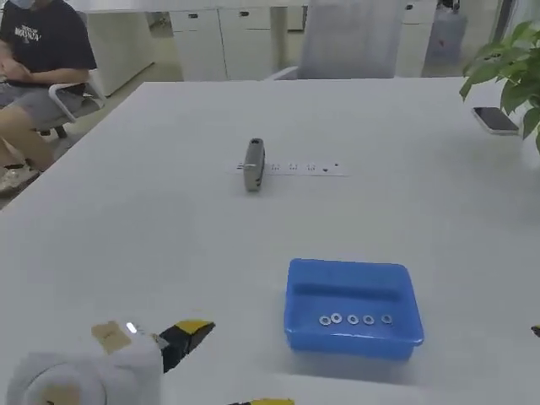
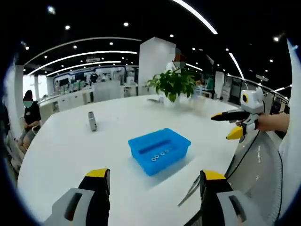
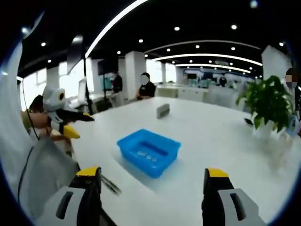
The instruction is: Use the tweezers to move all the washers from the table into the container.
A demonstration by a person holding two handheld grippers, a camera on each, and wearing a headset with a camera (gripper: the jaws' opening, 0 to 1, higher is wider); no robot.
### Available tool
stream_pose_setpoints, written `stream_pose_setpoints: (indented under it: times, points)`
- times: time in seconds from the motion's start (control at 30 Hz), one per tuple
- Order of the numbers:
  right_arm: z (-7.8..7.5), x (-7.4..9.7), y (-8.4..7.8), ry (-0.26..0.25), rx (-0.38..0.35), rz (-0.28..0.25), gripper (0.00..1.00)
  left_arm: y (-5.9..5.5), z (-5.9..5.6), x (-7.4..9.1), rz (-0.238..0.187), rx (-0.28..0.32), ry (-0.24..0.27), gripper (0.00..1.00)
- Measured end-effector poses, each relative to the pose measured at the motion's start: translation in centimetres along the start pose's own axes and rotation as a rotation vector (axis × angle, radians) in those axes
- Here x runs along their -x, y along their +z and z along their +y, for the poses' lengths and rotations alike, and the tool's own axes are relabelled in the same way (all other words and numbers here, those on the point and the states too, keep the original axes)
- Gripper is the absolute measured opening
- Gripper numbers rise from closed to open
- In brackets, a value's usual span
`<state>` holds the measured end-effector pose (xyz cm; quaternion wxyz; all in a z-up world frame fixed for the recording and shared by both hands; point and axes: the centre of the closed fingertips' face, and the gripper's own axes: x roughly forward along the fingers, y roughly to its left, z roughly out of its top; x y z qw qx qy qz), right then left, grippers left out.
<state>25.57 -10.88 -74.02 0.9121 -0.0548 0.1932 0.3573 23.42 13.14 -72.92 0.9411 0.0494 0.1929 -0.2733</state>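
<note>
With left gripper [image 2: 156, 175] and right gripper [image 3: 153, 172] both held agape and empty, the table [image 1: 169, 236] ahead is best scanned for strays (washers [image 1: 354, 319] are seen in the container [image 1: 350, 272] beyond the tweezers [image 2: 188, 194])

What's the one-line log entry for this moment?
washers: five in container | tweezers: lying on table | left gripper: open | right gripper: open

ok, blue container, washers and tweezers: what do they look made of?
Blue container: likely moulded plastic; uniform colour, soft sheen, rounded rim.
Washers: probably metal; silvery with bright glints, though too small to be sure.
Tweezers: thin, dark grey, maybe metal; blurred.
</note>
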Motion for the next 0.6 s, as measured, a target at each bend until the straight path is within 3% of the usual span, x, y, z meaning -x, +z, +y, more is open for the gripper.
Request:
stream_pose_setpoints:
  times: [0.17,0.27,0.43,0.6]
  points:
    - [-1.8,1.2,2.4,-0.086,-0.004,-0.108,0.97,2.0,0.2,0.9,-0.113,-0.009,0.068,0.9]
    - [-2.3,2.0,3.4,-0.111,0.007,-0.163,0.99,3.4,0.4,1.4,-0.197,0.026,0.107,0.99]
    - [-2.7,3.0,5.2,-0.122,-0.044,-0.27,0.99,4.8,0.8,2.0,-0.265,0.051,0.128,0.99]
    - [-2.4,3.2,6.2,-0.134,-0.041,-0.299,0.99,5.2,0.9,2.3,-0.289,0.066,0.128,0.99]
